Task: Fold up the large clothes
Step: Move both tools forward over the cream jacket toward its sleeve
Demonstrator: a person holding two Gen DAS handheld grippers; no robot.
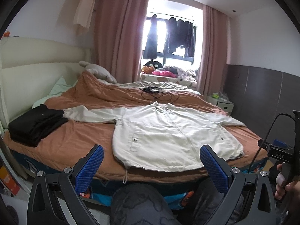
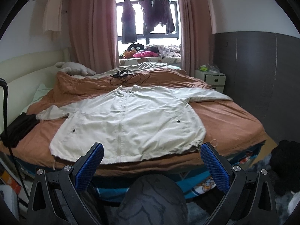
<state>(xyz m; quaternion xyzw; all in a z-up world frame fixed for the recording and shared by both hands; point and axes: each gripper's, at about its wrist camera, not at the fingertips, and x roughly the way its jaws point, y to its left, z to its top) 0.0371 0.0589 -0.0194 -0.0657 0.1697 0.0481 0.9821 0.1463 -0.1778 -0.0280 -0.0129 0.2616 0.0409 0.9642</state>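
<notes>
Jacket [image 2: 127, 120] laid flat on bed [image 2: 234, 118], sleeves out, ready for folding. Left gripper [image 1: 151, 161] and right gripper [image 2: 152, 159] fingers spread, holding nothing, short of hem.

Cream jacket [image 2: 129, 120] on rust-brown bedspread [image 2: 225, 120], black folded clothes [image 1: 35, 125], pink curtains [image 2: 90, 28], blue textured jaws.

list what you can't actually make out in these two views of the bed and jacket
- Back of the jacket: lying face up in both views, hidden by its own front.
- Black folded pile: cut by a cable in the right view; garment type unclear.
- Windowsill heap: too small in both views.
- Left tongs and right tongs: open, bases cut off.
</notes>
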